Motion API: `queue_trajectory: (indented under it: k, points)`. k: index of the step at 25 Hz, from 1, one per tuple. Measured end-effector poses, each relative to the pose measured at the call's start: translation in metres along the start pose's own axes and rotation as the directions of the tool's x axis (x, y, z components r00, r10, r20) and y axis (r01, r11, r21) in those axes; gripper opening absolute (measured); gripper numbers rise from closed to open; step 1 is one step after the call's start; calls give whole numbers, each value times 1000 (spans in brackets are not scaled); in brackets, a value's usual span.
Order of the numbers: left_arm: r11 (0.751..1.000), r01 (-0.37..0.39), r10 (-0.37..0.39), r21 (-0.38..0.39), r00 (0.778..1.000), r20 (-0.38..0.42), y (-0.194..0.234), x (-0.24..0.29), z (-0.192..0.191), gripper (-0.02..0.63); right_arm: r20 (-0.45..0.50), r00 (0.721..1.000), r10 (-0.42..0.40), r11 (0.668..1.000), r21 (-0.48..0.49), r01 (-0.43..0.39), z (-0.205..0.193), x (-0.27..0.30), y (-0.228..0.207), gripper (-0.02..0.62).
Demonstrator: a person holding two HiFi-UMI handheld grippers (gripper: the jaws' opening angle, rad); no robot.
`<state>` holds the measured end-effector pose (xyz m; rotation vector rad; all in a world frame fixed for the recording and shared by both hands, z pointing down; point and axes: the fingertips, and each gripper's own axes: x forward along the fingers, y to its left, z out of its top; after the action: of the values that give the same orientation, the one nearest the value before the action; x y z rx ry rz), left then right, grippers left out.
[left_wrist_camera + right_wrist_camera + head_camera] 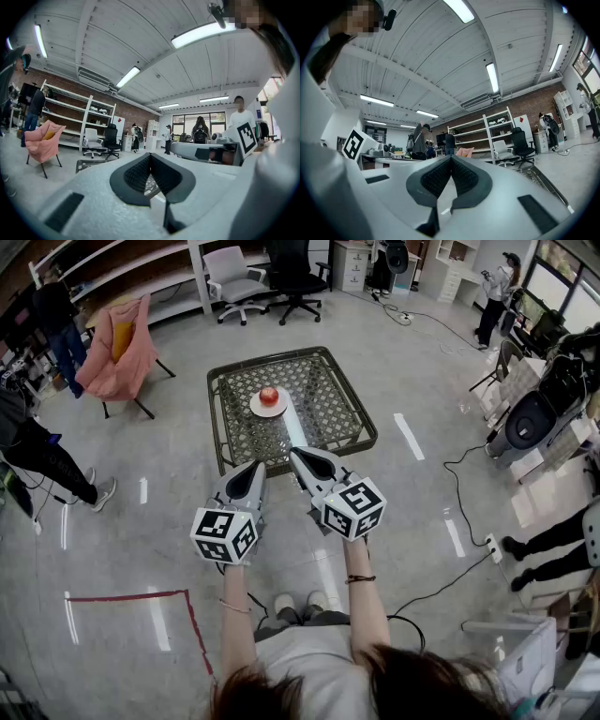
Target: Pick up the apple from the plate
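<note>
Jaws on both of our handheld grippers are pressed together, tips meeting, with nothing pinched between them. We hold the left gripper [255,470] and the right gripper [300,456] side by side and level in front of us, pointing toward the table. Well ahead of them, the small round red apple [269,396] sits on a white round plate [256,410] near the middle of a low square table with a woven lattice top and dark frame [367,435]; neither gripper is near it. We judge the apple to be firm, fairly light and smooth-skinned, so it could roll on the plate or slip out of a shallow pinch, and hard squeezing could bruise it. We would take hold across its widest middle, 1 pad on each opposite side, after first spreading the jaws wider than the fruit. We expect the plate may shift on the tabletop if nudged.
</note>
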<state>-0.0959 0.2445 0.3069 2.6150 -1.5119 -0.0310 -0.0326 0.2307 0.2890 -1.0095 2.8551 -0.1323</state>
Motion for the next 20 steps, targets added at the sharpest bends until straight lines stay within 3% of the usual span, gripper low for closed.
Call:
queue_trajectory:
  k: [13, 20]
  points:
    - [1000, -24, 24, 10, 1000, -4, -14, 21, -1, 11, -5, 1000, 15, 1000, 7, -15, 0, -11, -24, 9]
    - [998, -67, 67, -17, 997, -25, -19, 37, -20, 11, -5, 1000, 13, 999, 44, -13, -8, -17, -50, 9]
